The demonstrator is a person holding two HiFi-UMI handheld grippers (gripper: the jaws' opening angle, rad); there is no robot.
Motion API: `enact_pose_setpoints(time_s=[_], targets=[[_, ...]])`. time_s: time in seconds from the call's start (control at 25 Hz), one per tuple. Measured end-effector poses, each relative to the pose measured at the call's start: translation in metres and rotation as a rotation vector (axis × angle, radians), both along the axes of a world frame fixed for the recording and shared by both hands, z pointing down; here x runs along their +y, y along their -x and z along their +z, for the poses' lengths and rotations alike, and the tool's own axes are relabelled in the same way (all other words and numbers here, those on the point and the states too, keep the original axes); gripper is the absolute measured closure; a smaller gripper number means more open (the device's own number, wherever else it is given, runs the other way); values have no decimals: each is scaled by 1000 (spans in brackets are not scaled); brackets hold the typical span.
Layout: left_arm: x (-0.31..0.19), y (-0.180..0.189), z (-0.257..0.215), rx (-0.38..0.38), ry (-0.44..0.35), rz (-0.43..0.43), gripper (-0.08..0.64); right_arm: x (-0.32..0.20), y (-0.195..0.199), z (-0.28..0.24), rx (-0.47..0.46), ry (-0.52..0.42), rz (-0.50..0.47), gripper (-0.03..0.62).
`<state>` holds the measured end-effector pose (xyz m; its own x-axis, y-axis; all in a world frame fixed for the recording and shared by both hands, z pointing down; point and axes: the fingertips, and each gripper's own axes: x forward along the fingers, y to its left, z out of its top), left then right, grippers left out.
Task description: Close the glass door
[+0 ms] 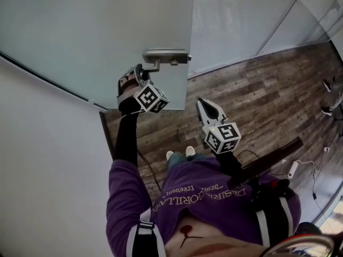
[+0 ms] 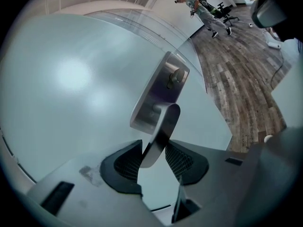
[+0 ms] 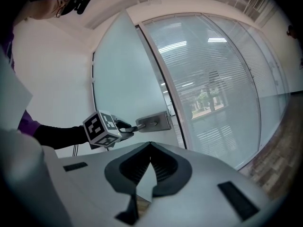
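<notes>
The frosted glass door [image 1: 96,31] stands ajar, its free edge toward the wooden floor [image 1: 257,95]. A metal lever handle [image 1: 166,57] on a steel plate sits near that edge. My left gripper [image 1: 143,71] is shut on the lever. In the left gripper view the lever [image 2: 160,131] runs down between the two dark pads [image 2: 124,167] of my left gripper [image 2: 154,152]. My right gripper [image 1: 205,105] hangs free over the floor, jaws shut on nothing. The right gripper view looks past my right gripper [image 3: 150,148] at the door [image 3: 123,79], the handle plate [image 3: 154,122] and the left gripper's marker cube [image 3: 102,129].
A white wall [image 1: 48,170] lies to the left of the door. A glass partition with blinds [image 3: 213,79] adjoins the door on the right. A cable and a power strip [image 1: 292,169] lie on the floor. Far off, a person [image 2: 201,11] is beside an office chair.
</notes>
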<state>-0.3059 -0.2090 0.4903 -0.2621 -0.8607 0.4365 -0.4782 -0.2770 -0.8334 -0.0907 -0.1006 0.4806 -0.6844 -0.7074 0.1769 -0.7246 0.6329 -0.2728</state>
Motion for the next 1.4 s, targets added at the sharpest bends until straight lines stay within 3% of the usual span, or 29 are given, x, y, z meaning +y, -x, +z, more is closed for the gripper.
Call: enact_pose_setpoints(time_s=[0.2,0.72,1.0,1.4], targets=[[-13,3,9,11,43,-18,419,-12,0,-4,-6,-3,6,596],[-31,2,1,40,4,-23,419,-26,33,-13,-11,-19,16,595],[-39,7,8,8,44,-42,419,-29,51,-8,1,-25,35,595],[-80,7,0,42,93,43,419,-64,80,-21,10,-17,75,595]])
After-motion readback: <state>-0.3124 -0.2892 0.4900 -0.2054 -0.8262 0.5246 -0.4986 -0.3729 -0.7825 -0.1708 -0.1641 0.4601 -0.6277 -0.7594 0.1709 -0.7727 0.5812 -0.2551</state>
